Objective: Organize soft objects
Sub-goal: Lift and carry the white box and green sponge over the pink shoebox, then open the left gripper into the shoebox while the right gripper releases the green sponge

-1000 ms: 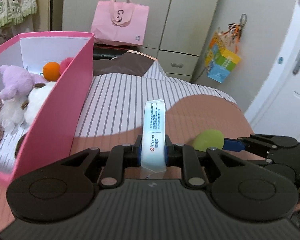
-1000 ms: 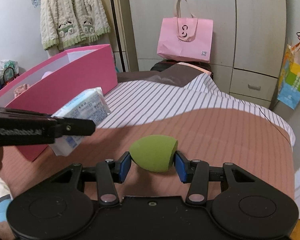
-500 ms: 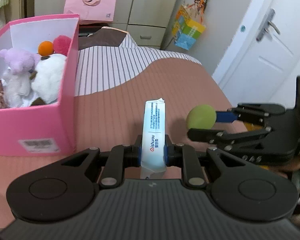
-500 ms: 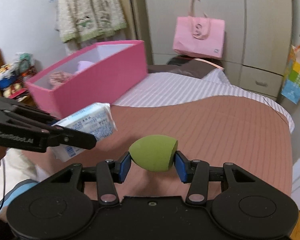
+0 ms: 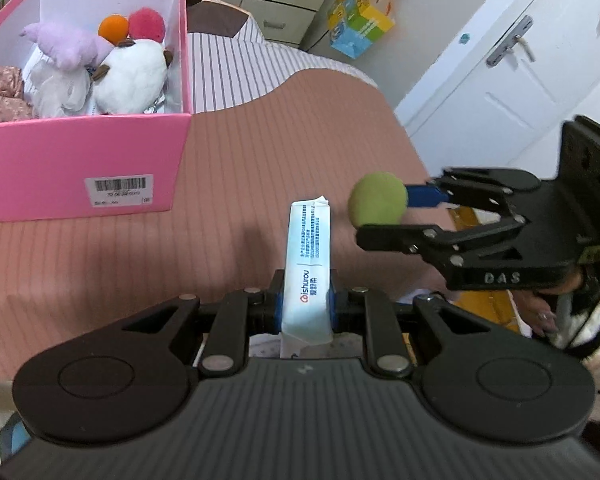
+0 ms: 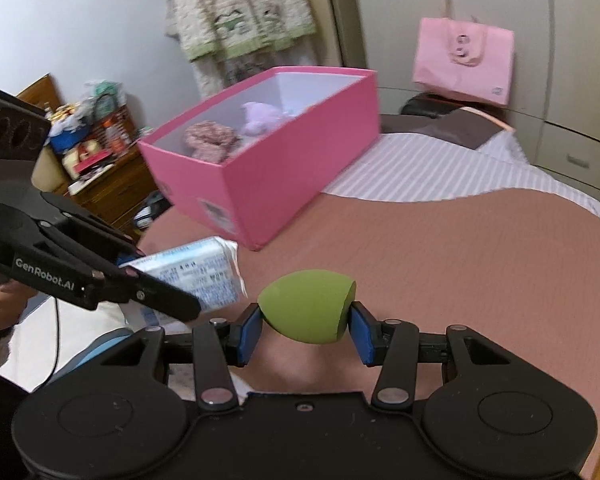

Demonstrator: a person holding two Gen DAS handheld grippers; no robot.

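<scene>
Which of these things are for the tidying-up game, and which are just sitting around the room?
For the job: tissue pack, green sponge, pink box, plush toys.
Just lying about: pink bag, knitted cardigan, colourful bag.

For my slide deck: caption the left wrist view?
Left gripper clamps tissue pack; right gripper holds green sponge near pink box.

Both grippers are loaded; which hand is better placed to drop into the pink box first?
Probably left: its gripper, shut on the tissue pack, is nearer the box than the right gripper with the sponge.
</scene>
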